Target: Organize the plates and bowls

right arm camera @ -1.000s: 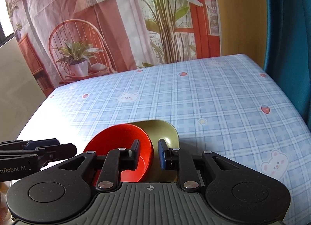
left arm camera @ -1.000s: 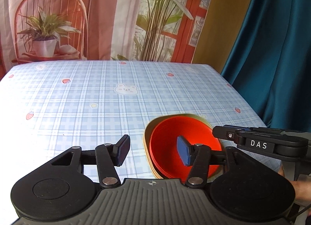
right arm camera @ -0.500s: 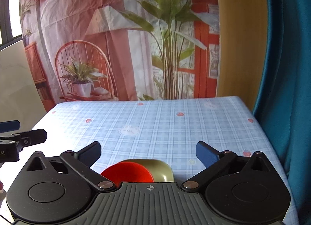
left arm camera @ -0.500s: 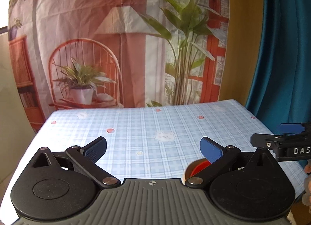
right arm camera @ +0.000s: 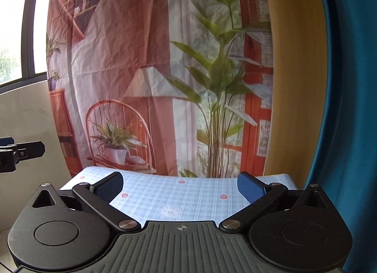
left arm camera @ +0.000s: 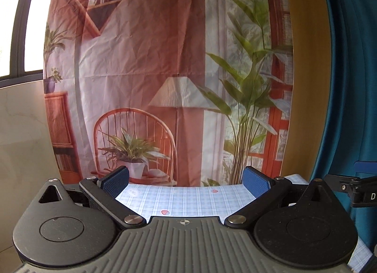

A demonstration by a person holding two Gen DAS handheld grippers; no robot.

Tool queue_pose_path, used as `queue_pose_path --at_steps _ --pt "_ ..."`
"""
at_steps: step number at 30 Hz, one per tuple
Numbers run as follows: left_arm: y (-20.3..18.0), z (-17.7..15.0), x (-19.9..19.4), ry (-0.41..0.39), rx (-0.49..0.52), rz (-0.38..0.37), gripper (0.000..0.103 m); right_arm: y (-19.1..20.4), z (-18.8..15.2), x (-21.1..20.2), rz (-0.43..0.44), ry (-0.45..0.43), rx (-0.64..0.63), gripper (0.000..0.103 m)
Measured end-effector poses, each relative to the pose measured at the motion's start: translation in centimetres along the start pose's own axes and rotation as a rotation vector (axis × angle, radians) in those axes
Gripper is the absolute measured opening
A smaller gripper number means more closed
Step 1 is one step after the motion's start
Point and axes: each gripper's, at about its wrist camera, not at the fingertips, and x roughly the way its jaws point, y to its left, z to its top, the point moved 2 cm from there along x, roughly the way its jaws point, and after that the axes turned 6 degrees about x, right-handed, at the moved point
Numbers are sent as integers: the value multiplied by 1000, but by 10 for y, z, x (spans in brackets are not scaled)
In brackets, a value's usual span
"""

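Both hand-held grippers have lifted away from the stacked bowls, now out of sight. The left hand-held gripper (left arm camera: 186, 179) and right hand-held gripper (right arm camera: 180, 182) have just spread wide, empty, above the checked desk (right arm camera: 188, 200).

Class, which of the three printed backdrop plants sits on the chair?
The spiky plant in the white pot; the tall plant stands beside the chair, the small plant tops a cabinet.

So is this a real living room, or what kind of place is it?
Probably a small recording set, not a real living room. The chair, lamp and plants are only printed on a wrinkled cloth backdrop. In front stands a table under a blue checked tablecloth with strawberries, beside a teal curtain.
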Motion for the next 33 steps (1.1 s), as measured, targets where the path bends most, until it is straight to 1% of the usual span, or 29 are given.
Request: queue_pose_path --at_steps 2,7,10,22,33 --pt "1 6 -8 -14 -5 -2 103 2 8 -7 -8 -19 0 103" --pt "-1 14 -20 -42 8 35 103 2 21 -20 -30 -48 -3 103" --pt "-2 18 -24 -48 2 52 103 3 24 -26 -25 -63 1 103" --pt "0 15 -21 -28 -16 69 103 3 25 -29 -8 -63 11 103" --pt "0 14 -19 -16 -13 77 103 4 24 -29 -16 -58 12 103"
